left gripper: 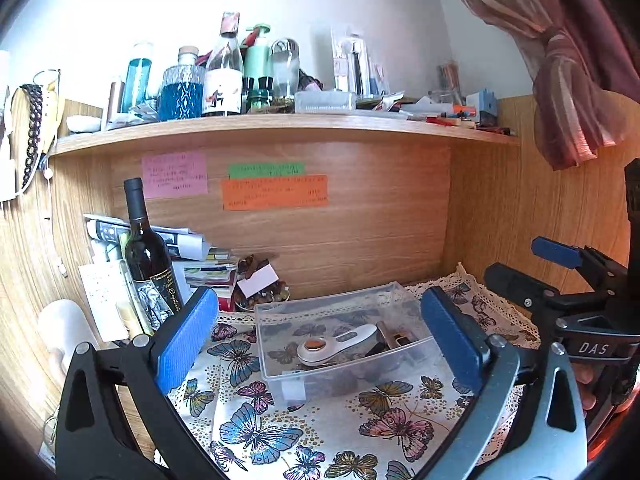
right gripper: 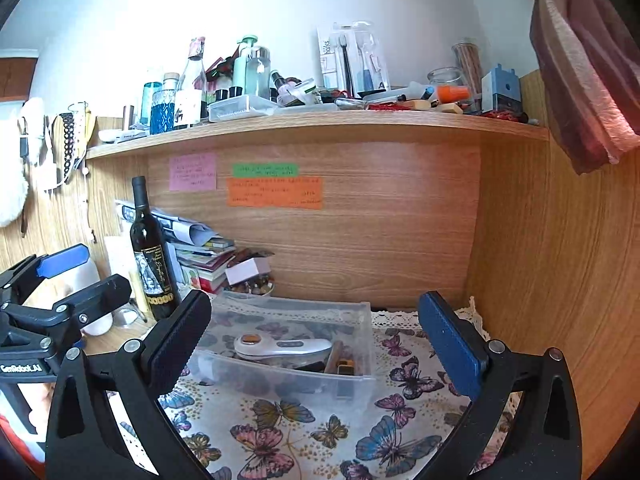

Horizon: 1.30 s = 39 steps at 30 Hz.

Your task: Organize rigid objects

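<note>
A clear plastic box (left gripper: pixel 265 344) (right gripper: pixel 280 380) stands on a butterfly-print cloth (left gripper: pixel 256 432) (right gripper: pixel 280 440). Inside lie a white handheld device with an orange disc (left gripper: pixel 340 342) (right gripper: pixel 280 346) and some small dark items (left gripper: pixel 400 338) (right gripper: pixel 344 362). My left gripper (left gripper: pixel 320 300) is open, its blue pads wide apart in front of and a little above the box, holding nothing. My right gripper (right gripper: pixel 316 300) is open as well, level with the box's near side and empty. Each shows in the other's view, the right (left gripper: pixel 532 266) and the left (right gripper: pixel 92 272).
A dark wine bottle (left gripper: pixel 146 256) (right gripper: pixel 150 256) stands at the left beside stacked papers and books (left gripper: pixel 200 264). A small bowl of pebbles (left gripper: pixel 260 296) sits behind the box. The wooden shelf (left gripper: pixel 280 128) above is crowded with bottles. A wooden side wall (right gripper: pixel 540 260) closes the right.
</note>
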Available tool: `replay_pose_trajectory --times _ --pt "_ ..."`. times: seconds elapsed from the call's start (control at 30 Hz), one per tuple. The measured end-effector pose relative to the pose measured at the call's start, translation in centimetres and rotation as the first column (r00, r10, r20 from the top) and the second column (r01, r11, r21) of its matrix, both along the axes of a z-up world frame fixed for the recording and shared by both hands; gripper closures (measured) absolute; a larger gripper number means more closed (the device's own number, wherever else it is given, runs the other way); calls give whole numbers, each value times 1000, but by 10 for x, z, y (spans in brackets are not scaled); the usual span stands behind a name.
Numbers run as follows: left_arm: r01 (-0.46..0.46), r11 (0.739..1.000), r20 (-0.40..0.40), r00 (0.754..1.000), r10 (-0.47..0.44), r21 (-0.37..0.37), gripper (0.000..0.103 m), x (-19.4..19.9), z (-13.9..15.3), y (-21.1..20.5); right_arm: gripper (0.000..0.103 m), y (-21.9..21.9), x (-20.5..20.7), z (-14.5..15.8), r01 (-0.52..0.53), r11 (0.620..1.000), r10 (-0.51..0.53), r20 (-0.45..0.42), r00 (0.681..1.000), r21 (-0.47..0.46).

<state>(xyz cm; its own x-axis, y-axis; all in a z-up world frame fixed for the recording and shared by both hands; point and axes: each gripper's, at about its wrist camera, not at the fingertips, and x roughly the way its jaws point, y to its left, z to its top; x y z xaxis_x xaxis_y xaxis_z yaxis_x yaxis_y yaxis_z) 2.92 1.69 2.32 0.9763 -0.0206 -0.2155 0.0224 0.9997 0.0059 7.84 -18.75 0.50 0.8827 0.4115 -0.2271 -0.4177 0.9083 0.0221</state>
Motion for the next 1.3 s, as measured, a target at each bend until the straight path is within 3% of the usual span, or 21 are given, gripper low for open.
replay_pose_trajectory --times 0.33,1.3 --pt "-11 1000 25 1000 11 1 0 -9 1 -2 0 -3 -7 0 0 1000 0 0 1000 9" --pt "-3 1000 -5 1000 3 -25 0 -3 -2 2 0 1 -5 -6 4 1000 -4 -19 1000 1"
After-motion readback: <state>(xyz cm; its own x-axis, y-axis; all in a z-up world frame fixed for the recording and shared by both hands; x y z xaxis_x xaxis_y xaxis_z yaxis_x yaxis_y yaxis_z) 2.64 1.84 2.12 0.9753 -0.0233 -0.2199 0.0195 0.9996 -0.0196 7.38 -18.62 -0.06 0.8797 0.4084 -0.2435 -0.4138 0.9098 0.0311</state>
